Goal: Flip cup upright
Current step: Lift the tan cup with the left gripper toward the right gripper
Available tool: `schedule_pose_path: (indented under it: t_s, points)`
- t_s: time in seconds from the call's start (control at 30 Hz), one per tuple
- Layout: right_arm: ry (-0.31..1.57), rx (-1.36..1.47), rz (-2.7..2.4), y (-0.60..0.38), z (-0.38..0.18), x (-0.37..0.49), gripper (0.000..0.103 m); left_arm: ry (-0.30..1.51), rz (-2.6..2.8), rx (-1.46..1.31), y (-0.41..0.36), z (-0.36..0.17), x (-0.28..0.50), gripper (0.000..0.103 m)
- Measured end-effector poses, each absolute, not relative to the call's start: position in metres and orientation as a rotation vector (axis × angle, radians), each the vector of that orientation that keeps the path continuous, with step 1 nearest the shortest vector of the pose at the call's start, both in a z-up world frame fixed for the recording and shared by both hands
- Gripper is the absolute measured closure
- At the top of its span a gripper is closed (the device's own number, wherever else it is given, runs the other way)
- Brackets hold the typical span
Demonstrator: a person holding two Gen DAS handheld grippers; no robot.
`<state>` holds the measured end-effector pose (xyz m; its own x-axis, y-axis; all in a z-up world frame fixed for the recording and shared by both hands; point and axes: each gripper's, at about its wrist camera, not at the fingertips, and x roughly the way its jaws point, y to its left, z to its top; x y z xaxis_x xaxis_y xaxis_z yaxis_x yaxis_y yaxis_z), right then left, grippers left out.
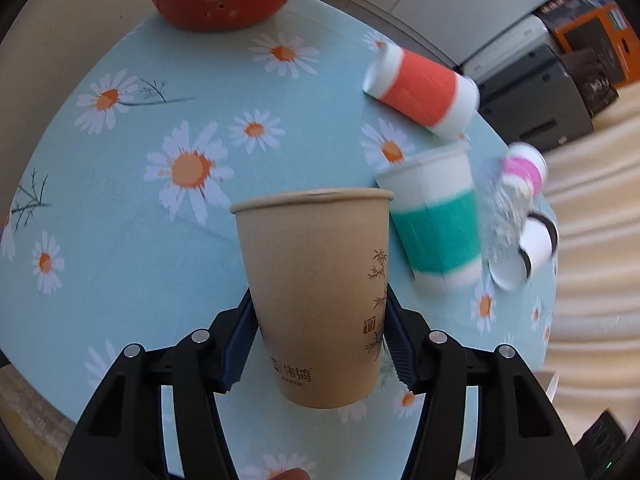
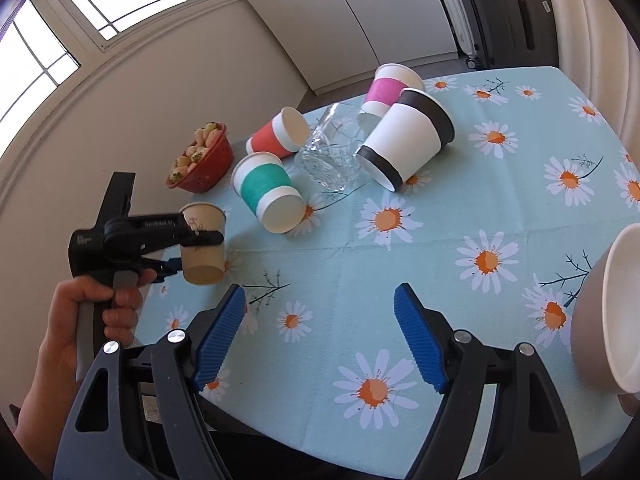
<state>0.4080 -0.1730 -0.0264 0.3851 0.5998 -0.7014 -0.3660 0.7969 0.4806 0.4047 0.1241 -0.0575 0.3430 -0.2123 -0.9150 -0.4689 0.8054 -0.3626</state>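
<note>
My left gripper point(image 1: 318, 344) is shut on a brown paper cup point(image 1: 316, 292) and holds it upright, rim up, above the daisy tablecloth point(image 1: 120, 220). The right wrist view shows that cup point(image 2: 202, 244) held clear of the table near its left edge by the left gripper point(image 2: 200, 238). My right gripper point(image 2: 320, 336) is open and empty above the tablecloth point(image 2: 400, 272) near the front edge.
Lying on their sides: a teal-banded cup point(image 2: 270, 196), a red-banded cup point(image 2: 278, 134), a pink-banded cup point(image 2: 384, 94), a black-banded cup point(image 2: 408, 142) and a glass point(image 2: 332, 154). A red bowl of strawberries point(image 2: 202, 164) sits far left. A beige bowl point(image 2: 612, 312) is at right.
</note>
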Motion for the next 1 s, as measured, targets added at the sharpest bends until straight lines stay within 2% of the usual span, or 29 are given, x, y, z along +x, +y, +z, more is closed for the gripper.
schedule_pose_path:
  t_s: [0.37, 0.7, 1.0]
  points:
    - [0.997, 0.359, 0.652, -0.19, -0.017, 0.403, 0.026, 1.291, 0.053, -0.482, 0.061, -0.049, 0.371, 0.046]
    - [1.094, 0.464, 0.689, -0.21, -0.028, 0.398, 0.026, 1.345, -0.068, -0.326, -0.005, -0.05, 0.353, 0.046]
    - [1.192, 0.458, 0.732, -0.202, -0.039, 0.395, 0.026, 1.407, -0.074, -0.282, -0.02, -0.07, 0.346, 0.046]
